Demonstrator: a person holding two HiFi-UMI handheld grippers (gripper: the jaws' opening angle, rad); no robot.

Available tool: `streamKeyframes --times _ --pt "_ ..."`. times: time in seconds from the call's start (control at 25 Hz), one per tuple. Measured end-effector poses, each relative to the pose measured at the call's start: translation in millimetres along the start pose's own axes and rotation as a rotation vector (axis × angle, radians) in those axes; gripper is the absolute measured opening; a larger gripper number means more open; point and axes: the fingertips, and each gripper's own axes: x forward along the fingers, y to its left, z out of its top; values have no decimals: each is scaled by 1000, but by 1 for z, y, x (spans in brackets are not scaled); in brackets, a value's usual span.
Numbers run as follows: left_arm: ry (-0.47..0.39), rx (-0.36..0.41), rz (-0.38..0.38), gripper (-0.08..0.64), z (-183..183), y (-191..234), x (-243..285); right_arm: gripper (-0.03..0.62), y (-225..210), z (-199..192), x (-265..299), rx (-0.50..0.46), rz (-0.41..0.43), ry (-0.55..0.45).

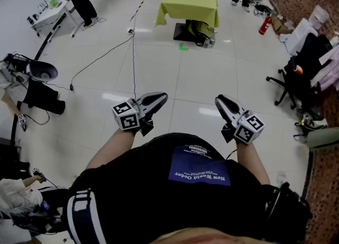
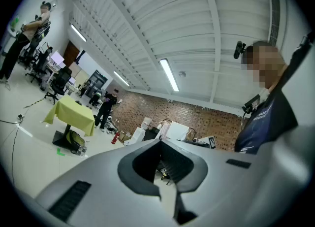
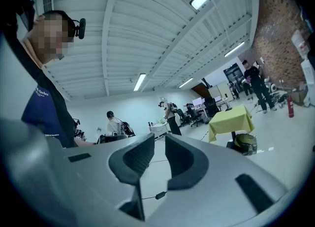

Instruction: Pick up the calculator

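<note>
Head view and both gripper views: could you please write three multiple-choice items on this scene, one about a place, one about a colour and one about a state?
1. Where is the cloth-covered table?
A) far ahead across the floor
B) against the person's legs
C) behind the person

2. What colour is its cloth?
A) red
B) yellow-green
C) blue

3. How do the two tools stand?
A) both shut
B) left claw shut, right claw open and empty
C) both clamped on a calculator

Answers: A, as it stands near the head view's top, well beyond the hands; B, as the cloth is plainly yellow-green; B, as the left jaws meet, while the right show a gap with only floor behind.
</note>
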Motion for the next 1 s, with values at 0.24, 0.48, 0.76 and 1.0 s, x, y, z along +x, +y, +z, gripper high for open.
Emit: streamKeyframes --times 0.24,0.48,0.76,1.0 --pt "8 -11 -5 6 0 17 7 46 -19 4 22 19 -7 -9" --pt "-25 -10 -21 6 27 82 -11 46 -29 11 91 -4 -2 8" --pt "-30 -13 -65 6 103 178 -37 46 -47 45 204 19 -44 -40" --pt "-9 -19 -62 6 134 252 -57 46 -63 56 277 16 -57 -42"
